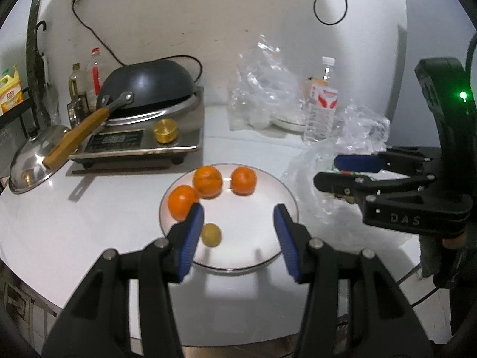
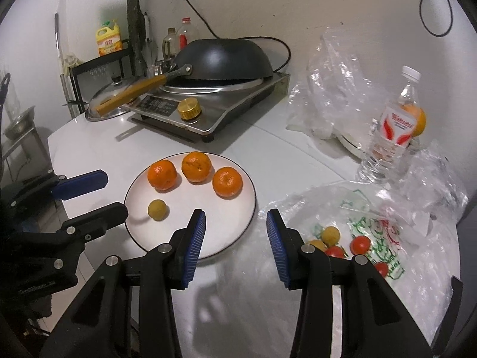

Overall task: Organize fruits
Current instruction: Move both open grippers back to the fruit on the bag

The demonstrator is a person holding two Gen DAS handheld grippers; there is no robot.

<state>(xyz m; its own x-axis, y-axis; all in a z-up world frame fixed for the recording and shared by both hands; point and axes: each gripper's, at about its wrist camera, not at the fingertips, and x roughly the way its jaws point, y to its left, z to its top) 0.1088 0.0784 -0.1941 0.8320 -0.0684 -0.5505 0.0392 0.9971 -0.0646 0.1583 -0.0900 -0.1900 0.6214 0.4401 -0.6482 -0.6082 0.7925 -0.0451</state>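
- Left gripper (image 1: 238, 232) hangs over the round white plate (image 1: 262, 238), blue-padded fingers spread wide, nothing between them.
- Three orange tangerines (image 2: 196, 167) sit along the plate's far side; a small yellow-green round fruit (image 2: 158, 209) lies alone nearer the front.
- Right gripper (image 2: 235, 238) is wide apart too, empty, above the plate's edge beside the crinkled clear plastic bag (image 2: 372, 238).
- Small red tomatoes (image 2: 360, 244) and more yellow-green fruit wait inside that bag.
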